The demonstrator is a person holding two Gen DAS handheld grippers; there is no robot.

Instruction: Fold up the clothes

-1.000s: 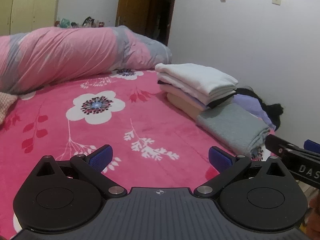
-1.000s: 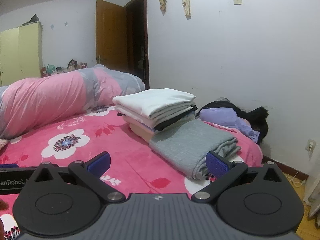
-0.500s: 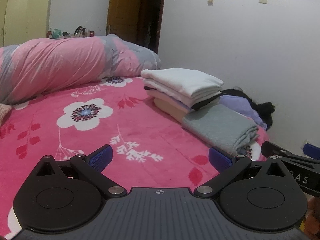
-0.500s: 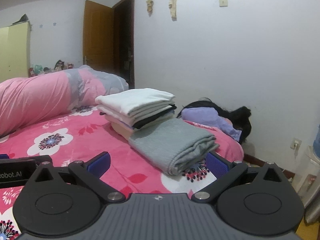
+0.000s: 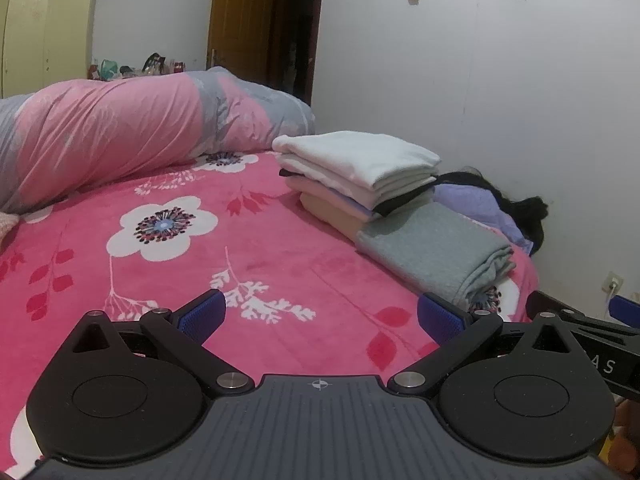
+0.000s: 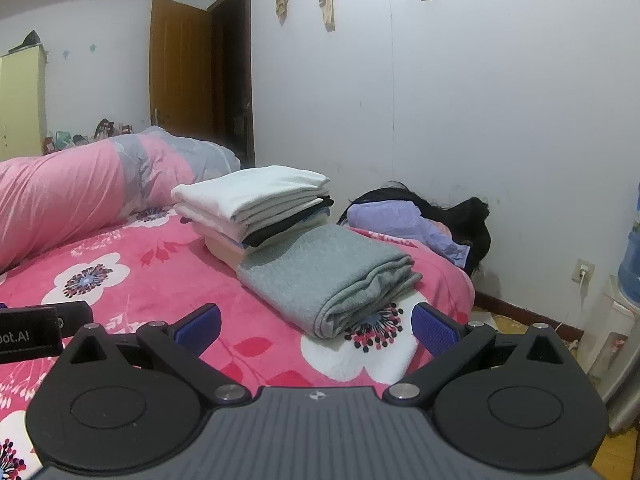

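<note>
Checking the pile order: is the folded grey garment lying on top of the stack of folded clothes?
No, the grey garment lies on the bedspread beside the stack, whose top piece is white.

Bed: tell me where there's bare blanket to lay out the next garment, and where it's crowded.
The widest free patch is the pink floral blanket, bordered by the rolled duvet at the back, the folded stack and grey folded garment on the right. The wall side is crowded: there the lilac and black clothes lie heaped. Both grippers, left and right, are open and empty.
</note>
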